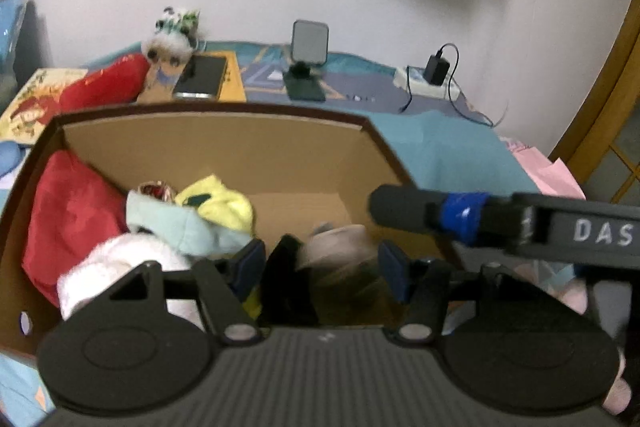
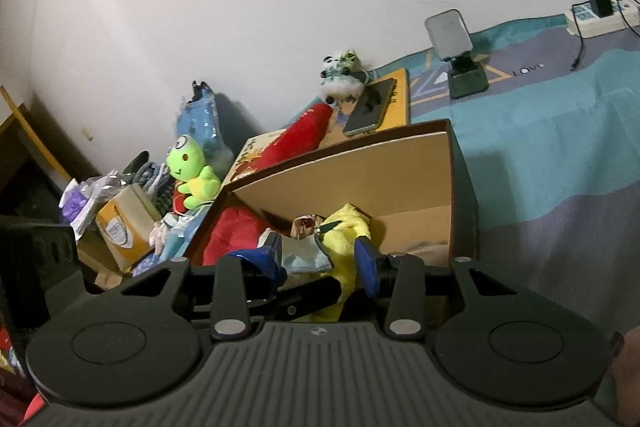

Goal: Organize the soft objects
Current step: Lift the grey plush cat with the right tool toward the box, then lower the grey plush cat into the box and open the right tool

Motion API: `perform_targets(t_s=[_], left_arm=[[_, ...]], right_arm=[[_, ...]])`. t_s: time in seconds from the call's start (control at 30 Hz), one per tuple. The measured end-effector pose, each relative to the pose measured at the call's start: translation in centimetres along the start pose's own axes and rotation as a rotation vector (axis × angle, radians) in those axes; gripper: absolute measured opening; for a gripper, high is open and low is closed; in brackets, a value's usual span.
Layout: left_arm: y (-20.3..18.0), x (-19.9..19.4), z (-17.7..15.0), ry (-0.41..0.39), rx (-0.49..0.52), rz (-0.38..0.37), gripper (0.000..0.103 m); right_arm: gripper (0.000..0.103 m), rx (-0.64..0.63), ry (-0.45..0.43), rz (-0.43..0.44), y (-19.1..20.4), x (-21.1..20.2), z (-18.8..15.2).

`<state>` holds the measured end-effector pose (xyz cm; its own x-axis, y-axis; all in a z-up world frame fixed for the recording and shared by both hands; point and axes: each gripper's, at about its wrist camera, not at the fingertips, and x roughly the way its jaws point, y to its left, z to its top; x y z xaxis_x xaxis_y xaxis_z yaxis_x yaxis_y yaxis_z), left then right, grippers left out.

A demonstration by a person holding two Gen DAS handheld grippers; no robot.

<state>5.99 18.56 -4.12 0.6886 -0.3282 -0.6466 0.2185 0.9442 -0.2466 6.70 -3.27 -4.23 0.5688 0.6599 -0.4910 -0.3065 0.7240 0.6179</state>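
Note:
A cardboard box [image 1: 224,143] stands on the bed and holds a red cloth [image 1: 68,215], a white plush [image 1: 120,263], a mint cloth [image 1: 172,223] and a yellow cloth [image 1: 224,203]. My left gripper [image 1: 322,271] hangs over the box with its jaws apart. A blurred brown, beige and black soft toy [image 1: 344,267] fills the gap, and I see no pad pressing on it. My right gripper [image 2: 320,261] is open above the yellow cloth [image 2: 344,231] and mint cloth [image 2: 304,259]. In the left wrist view its finger [image 1: 404,209] reaches over the box's right rim, empty.
Behind the box lie a red roll [image 1: 108,83], a white fluffy toy [image 1: 172,43], a phone [image 1: 202,77], a phone stand [image 1: 308,55] and a charger [image 1: 436,69]. Left of the bed sit a green frog plush [image 2: 192,167] and a tissue box [image 2: 124,223].

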Motion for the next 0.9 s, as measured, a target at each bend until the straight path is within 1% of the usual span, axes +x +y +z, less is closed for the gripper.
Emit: perform_targets(t_s=[0.17,0.33,0.5,0.6,0.9], left_arm=[[0.3,0.4,0.1,0.023,0.018,-0.027,0.06],[-0.2,0.6,0.2,0.046,0.05,-0.037,0.06],[-1.6,0.4,0.5,0.065,0.073,-0.012,0.06],[-2.6,0.0,0.5,0.067,0.091,0.03,0.06],[-6.0,-1.4,-0.2,0.042,0.093,0.115,0.06]], right_arm=[[0.025,0.027,-0.01,-0.041,-0.1,-0.3,-0.6],[0.025,0.054,-0.022,-0.059,-0.4,-0.9,-1.2],[0.025,0.063,-0.019,-0.041,-0.6,-1.7,-1.5],[0.025,0.061,-0.013,-0.02,-0.9,-2.2,-1.4],[0.025,0.027,0.006,0.043,-1.8,-4.5,-1.2]])
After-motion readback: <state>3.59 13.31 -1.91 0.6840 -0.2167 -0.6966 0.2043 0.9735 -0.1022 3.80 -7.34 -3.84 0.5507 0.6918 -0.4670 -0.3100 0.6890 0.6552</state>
